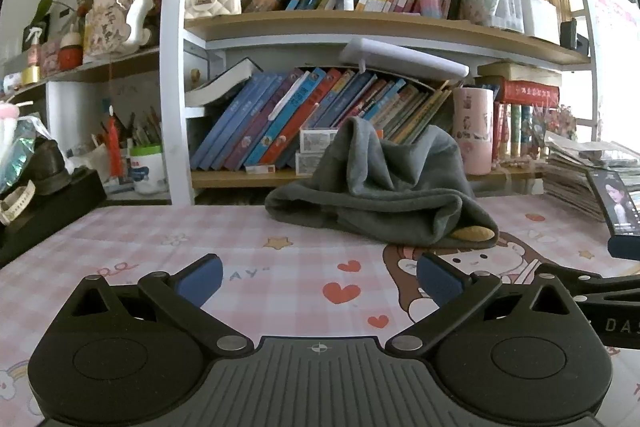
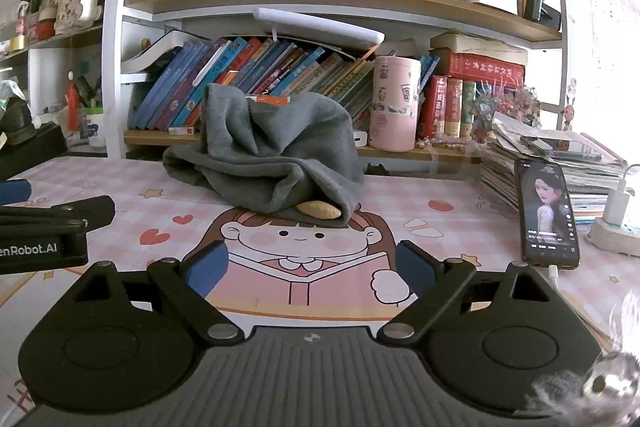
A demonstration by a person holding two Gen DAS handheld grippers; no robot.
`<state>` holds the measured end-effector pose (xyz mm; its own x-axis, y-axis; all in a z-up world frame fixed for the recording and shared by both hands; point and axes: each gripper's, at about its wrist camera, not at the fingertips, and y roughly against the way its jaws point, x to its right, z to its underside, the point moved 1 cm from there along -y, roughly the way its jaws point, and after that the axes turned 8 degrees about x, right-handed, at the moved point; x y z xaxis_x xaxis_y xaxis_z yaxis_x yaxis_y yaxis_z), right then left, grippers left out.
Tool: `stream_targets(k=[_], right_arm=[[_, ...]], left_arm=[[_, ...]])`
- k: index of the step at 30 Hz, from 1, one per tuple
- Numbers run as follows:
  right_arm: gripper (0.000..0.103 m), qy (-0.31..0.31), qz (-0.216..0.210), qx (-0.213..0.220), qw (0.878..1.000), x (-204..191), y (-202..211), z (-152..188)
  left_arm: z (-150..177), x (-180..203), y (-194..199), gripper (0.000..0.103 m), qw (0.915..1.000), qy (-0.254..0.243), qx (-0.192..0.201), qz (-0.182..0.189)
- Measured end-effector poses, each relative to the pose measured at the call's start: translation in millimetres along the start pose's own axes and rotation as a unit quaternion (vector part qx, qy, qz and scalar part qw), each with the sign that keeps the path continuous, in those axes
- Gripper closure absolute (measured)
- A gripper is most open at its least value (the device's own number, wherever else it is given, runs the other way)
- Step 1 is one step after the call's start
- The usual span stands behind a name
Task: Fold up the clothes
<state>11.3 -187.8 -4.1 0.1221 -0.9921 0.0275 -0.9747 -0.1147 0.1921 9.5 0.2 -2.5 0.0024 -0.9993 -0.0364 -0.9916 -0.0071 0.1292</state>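
A crumpled grey garment (image 1: 380, 195) is heaped on the pink checked worktop (image 1: 240, 247), well ahead of the left gripper (image 1: 318, 277), whose jaws are spread wide and empty.

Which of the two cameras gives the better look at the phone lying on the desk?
The right wrist view: the phone shows whole, its lit screen facing the camera, beside the stack of papers. The left wrist view catches only part of it, at the right edge.

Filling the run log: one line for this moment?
stage: pre-grasp | grey garment: crumpled on table, untouched | left gripper: jaws open, empty | right gripper: jaws open, empty
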Motion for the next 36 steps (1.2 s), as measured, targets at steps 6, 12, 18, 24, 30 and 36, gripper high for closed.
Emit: stream_targets(k=[6,12,18,24,30,36], right_arm=[[0.013,0.000,0.002,0.003,1.000,0.3,-1.1,0.6],[0.013,-0.003,0.002,0.003,1.000,-0.8,0.1,0.7],[0.013,-0.004,0.001,0.002,1.000,-0.1,0.1,0.1],[0.013,-0.008,0.002,0.001,1.000,1.1,-0.5,0.5],[0.013,-0.010,0.002,0.001,1.000,1.4,-0.8,0.7],[0.013,-0.009,0.002,0.000,1.000,1.6,-0.4,0.4]], left_arm=[[-1.0,4.2,-4.9,0.000,0.9998,0.001,-0.019,-0.002],[0.1,0.0,-3.2,0.000,0.9999,0.006,-0.011,0.001],[1.2,0.7,-3.7,0.000,0.9999,0.005,-0.010,0.001],[1.5,0.9,-3.8,0.000,0.9999,0.006,-0.010,0.000],[1.6,0.9,-3.7,0.000,0.9999,0.006,-0.011,-0.001],[2.6,0.6,-3.4,0.000,0.9999,0.006,-0.010,0.000]])
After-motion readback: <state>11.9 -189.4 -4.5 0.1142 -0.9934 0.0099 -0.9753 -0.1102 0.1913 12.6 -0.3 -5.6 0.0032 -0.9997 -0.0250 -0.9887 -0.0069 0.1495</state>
